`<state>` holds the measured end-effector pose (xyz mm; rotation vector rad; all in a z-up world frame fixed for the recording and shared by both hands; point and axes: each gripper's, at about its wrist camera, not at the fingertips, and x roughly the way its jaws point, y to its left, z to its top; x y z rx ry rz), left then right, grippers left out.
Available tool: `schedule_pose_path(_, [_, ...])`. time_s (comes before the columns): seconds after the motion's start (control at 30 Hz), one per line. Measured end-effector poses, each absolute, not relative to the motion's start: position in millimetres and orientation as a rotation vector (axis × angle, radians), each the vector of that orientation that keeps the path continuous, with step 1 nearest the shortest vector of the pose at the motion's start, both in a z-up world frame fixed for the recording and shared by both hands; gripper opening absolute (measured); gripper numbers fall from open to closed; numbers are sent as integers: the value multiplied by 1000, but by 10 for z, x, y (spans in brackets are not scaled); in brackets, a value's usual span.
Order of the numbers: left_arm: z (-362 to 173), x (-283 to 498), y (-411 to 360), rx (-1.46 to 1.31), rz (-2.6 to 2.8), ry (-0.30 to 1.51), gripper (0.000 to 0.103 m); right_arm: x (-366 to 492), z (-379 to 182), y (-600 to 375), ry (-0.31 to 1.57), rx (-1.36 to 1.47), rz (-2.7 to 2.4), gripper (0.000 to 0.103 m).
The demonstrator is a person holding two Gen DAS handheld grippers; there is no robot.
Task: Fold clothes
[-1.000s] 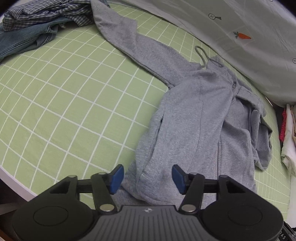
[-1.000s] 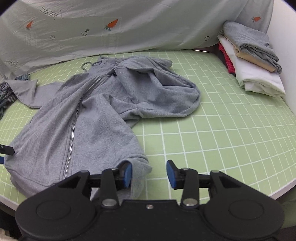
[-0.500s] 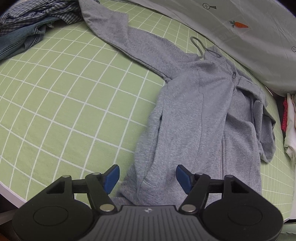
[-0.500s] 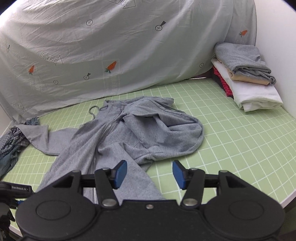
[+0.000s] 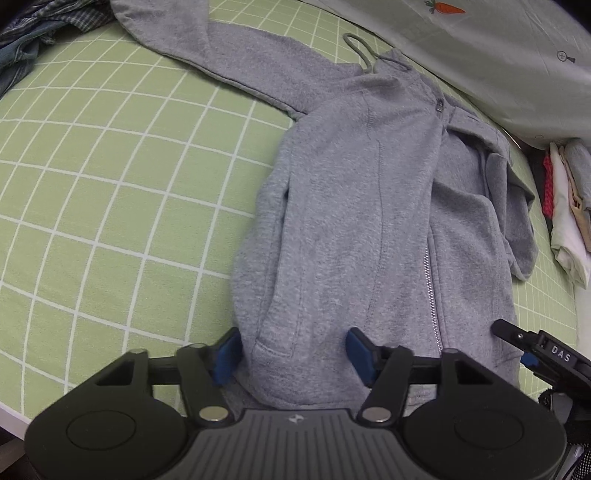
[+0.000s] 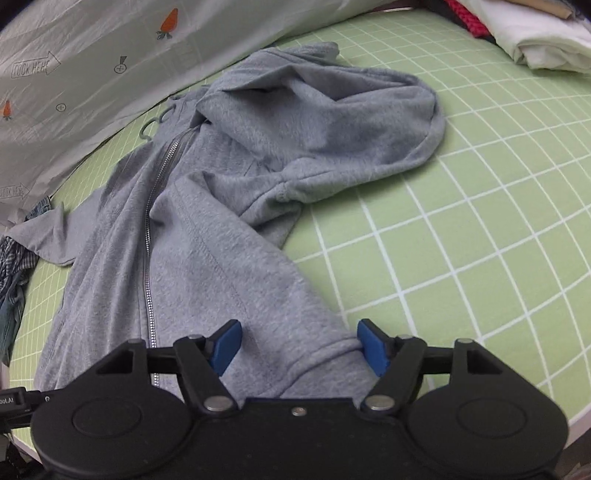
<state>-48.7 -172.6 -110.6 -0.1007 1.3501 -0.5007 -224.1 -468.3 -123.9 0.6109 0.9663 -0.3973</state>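
A grey zip hoodie [image 5: 369,206] lies front up on the green checked sheet [image 5: 110,184], hem toward me, one sleeve stretched to the far left. In the right wrist view the hoodie [image 6: 207,236] has its hood and other sleeve bunched at the far right. My left gripper [image 5: 293,356] is open, its jaws either side of the hem's left corner. My right gripper [image 6: 299,347] is open, its jaws either side of the hem's right corner. The right gripper's tip also shows in the left wrist view [image 5: 532,350].
A heap of checked and denim clothes [image 5: 44,29] lies at the far left. Folded clothes [image 6: 532,37] are stacked at the far right. A pale carrot-print cloth [image 6: 110,55] runs along the back. The sheet's front edge [image 5: 14,410] is close below my grippers.
Both grippers have come down and forward to the hoodie's hem. The right gripper dipped from a raised view to the right hem corner, and its jaws have spread wider.
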Motion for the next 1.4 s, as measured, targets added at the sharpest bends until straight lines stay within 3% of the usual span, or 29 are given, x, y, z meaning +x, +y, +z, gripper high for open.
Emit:
schedule_pose_path(0.03, [-1102, -488, -1723, -114, -519, 1362, 17, -2233, -1225, -4671, 976, 593, -367, 44])
schedule_pose_path(0.07, [-1091, -492, -1697, -156, -547, 1384, 13, -2232, -1201, -4659, 980, 580, -337, 21])
schedule_pose_path(0.2, [-867, -466, -1385, -508, -707, 1437, 10, -2450, -823, -4704, 865, 697, -249, 18])
schedule_pose_path(0.27, [-843, -399, -1132, -707, -666, 1429, 16, -2597, -688, -4796, 796, 807, -264, 18])
schedule_pose_path(0.3, [-837, -370, -1074, -664, -596, 1420, 21, -2637, -656, -4815, 788, 817, -288, 18])
schedule_pose_path(0.37, [-840, -346, -1159, -311, -443, 1381, 42, -2578, -733, -4766, 872, 701, -344, 23])
schedule_pose_path(0.4, [-861, -346, -1235, -144, -383, 1366, 43, -2548, -770, -4742, 909, 654, -370, 27])
schedule_pose_path(0.47, [-875, -346, -1296, -72, -369, 1379, 44, -2494, -828, -4703, 952, 641, -401, 27])
schedule_pose_path(0.5, [-858, -350, -1303, -82, -383, 1375, 47, -2477, -815, -4690, 950, 617, -403, 35])
schedule_pose_path(0.53, [-826, -363, -1318, -98, -377, 1359, 60, -2477, -781, -4676, 939, 588, -418, 47])
schedule_pose_path(0.57, [-790, -363, -1330, -96, -352, 1333, 76, -2472, -750, -4668, 929, 564, -432, 50])
schedule_pose_path(0.6, [-758, -352, -1363, -72, -330, 1312, 80, -2451, -732, -4680, 923, 552, -441, 58])
schedule_pose_path(0.7, [-679, -310, -1478, -7, -294, 1264, 81, -2377, -687, -4726, 907, 526, -464, 74])
schedule_pose_path(0.83, [-632, -218, -1648, 5, -316, 1238, 87, -2249, -616, -4833, 879, 502, -467, 82])
schedule_pose_path(1.13, [-836, 110, -2264, 44, -296, 1256, 88, -1902, -542, -5383, 825, 399, -516, 84])
schedule_pose_path(1.4, [-1174, 523, -2744, 74, -254, 1334, 88, -947, -762, -5754, 886, 184, -387, 84])
